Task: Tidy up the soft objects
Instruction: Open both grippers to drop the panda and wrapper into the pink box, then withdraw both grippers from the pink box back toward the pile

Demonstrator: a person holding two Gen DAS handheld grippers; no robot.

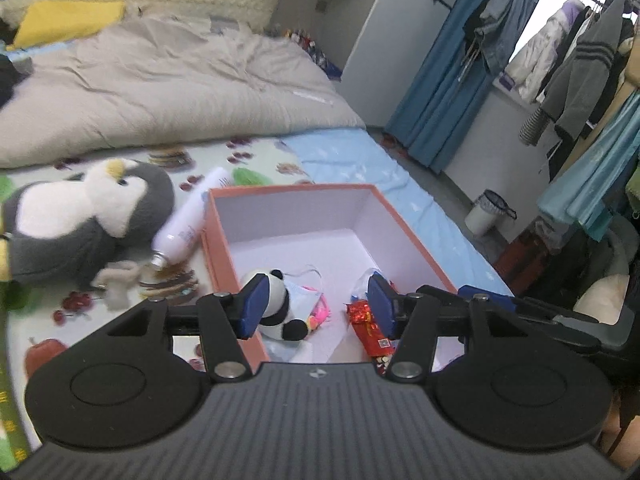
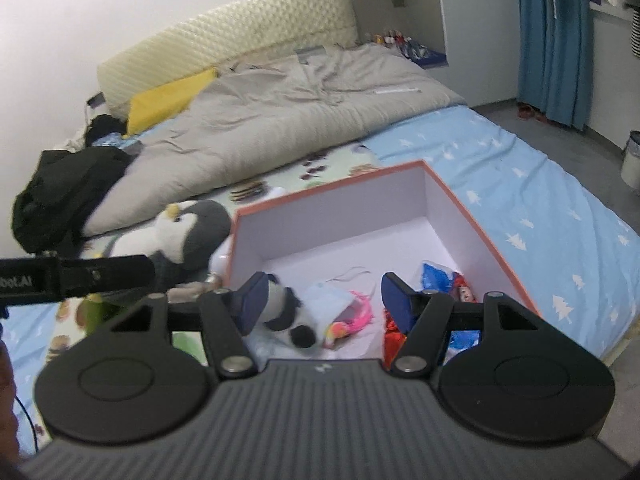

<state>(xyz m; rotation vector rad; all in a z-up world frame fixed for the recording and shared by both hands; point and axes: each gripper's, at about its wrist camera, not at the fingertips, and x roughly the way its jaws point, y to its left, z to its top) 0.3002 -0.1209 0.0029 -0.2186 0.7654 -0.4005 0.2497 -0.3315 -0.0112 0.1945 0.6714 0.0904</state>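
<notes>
Empty left tongs over panda, box.

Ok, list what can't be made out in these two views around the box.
- Panda plush: left wrist view, one side hidden by a gripper finger.
- Red packet: label too small to read.
- Penguin plush: blurred, cut by the frame edge.
- Spray bottle: right wrist view, mostly hidden behind the box.

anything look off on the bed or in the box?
Yes. A white spray bottle lies on its side against the orange box, beside the penguin plush; it is hard, not soft. The box also holds snack wrappers next to the panda plush.
</notes>
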